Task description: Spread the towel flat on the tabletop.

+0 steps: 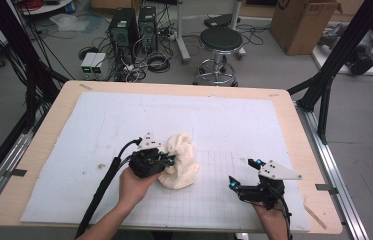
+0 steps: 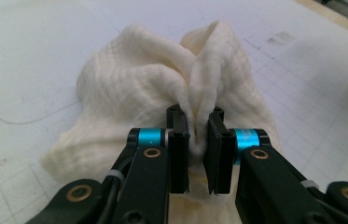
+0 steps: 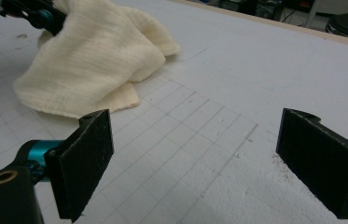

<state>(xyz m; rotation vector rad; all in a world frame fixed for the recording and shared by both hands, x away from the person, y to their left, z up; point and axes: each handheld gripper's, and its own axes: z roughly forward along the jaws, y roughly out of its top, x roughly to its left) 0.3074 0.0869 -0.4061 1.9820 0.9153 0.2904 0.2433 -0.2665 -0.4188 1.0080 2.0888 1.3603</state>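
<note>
**Left pinches cloth, right idle**

Cream cloth lies bunched mid-worktop, a bit toward the near edge. Left hand-held gripper is clamped on a raised fold of it, pads tight on the fabric. Right hand-held gripper sits near the near-right corner w/ jaws wide apart, nothing between them, well apart from the cloth.
</note>
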